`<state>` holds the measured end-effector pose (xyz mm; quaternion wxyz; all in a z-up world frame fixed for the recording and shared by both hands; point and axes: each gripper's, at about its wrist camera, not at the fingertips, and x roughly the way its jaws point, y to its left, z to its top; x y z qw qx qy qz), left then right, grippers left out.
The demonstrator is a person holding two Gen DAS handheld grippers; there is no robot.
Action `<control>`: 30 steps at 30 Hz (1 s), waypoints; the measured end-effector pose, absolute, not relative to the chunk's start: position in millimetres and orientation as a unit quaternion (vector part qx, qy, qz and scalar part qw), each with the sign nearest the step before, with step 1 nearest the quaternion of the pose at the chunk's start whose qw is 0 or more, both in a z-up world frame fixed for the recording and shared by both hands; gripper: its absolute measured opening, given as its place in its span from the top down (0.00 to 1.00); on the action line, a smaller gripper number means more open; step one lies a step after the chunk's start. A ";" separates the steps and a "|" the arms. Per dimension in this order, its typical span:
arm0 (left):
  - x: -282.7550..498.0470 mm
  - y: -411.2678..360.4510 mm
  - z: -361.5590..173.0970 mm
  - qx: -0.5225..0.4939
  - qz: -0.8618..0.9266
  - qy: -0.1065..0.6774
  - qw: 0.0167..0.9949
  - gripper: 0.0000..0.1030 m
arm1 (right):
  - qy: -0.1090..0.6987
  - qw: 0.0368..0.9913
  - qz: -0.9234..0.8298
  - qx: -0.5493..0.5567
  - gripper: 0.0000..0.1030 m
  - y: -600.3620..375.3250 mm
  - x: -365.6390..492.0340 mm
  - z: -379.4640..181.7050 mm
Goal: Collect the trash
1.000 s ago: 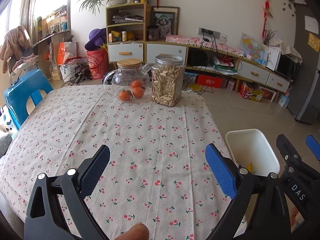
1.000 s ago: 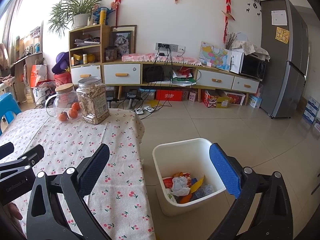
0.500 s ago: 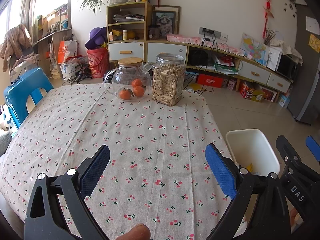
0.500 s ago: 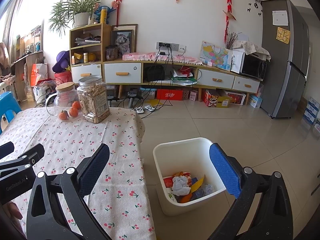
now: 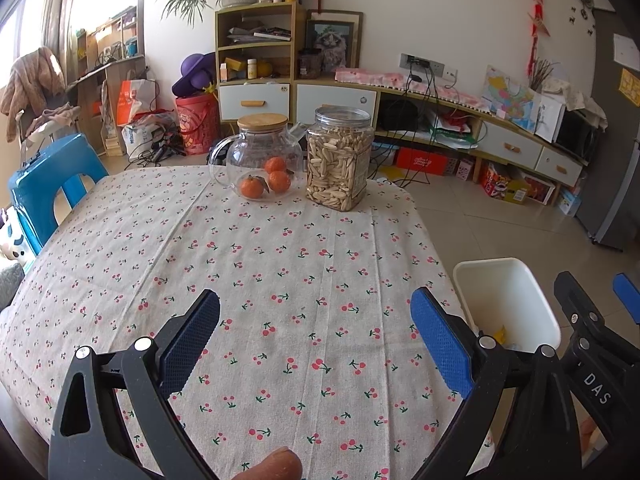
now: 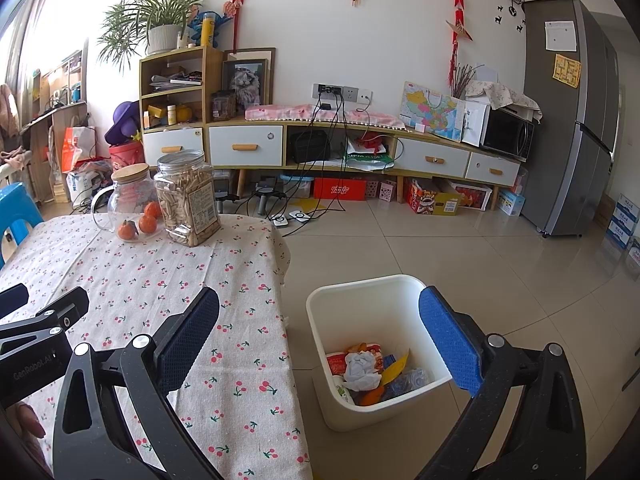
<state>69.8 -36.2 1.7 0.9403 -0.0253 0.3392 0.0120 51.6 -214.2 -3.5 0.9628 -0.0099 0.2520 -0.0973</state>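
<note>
A white bin (image 6: 378,350) stands on the tiled floor beside the table's right edge, holding crumpled trash (image 6: 368,372): paper, wrappers, orange and yellow scraps. In the left wrist view the same bin (image 5: 506,304) shows past the tablecloth's edge. My left gripper (image 5: 316,334) hovers open over the cherry-print tablecloth (image 5: 280,280) with nothing between its blue pads. My right gripper (image 6: 320,332) is open too, empty, its jaws spanning the table edge and the bin. No loose trash shows on the cloth.
At the table's far side stand a glass teapot (image 5: 260,160) with three oranges and a jar of seeds (image 5: 339,160). A blue stool (image 5: 52,180) sits at the left. Cabinets and cables line the far wall; a grey fridge (image 6: 572,120) stands right.
Both views have shifted only slightly; the jars sit a little lower in the frame. Both grippers stay open and empty.
</note>
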 end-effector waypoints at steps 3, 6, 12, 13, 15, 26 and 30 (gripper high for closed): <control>69.8 -36.2 1.7 -0.025 0.012 0.339 0.940 0.09 | 0.253 0.963 -0.097 -0.010 0.07 -214.4 51.8 -3.5; 69.7 -36.0 1.6 -0.025 0.012 0.340 0.940 0.09 | 0.252 0.963 -0.098 -0.010 0.07 -214.1 51.8 -3.4; 69.1 -34.0 -0.8 -0.026 0.014 0.340 0.940 0.09 | 0.253 0.962 -0.097 -0.010 0.07 -214.6 51.9 -3.3; 69.0 -33.8 -1.2 -0.026 0.014 0.341 0.940 0.09 | 0.253 0.962 -0.097 -0.010 0.07 -214.5 51.9 -3.2; 69.2 -34.1 -0.8 -0.026 0.014 0.341 0.940 0.09 | 0.253 0.963 -0.097 -0.010 0.07 -214.4 51.8 -3.2; 69.0 -32.7 -2.3 -0.027 0.015 0.342 0.939 0.09 | 0.253 0.962 -0.097 -0.010 0.07 -214.5 52.1 -2.9; 68.4 -32.2 -5.2 -0.029 0.017 0.343 0.939 0.09 | 0.253 0.962 -0.097 -0.010 0.07 -214.4 52.1 -2.8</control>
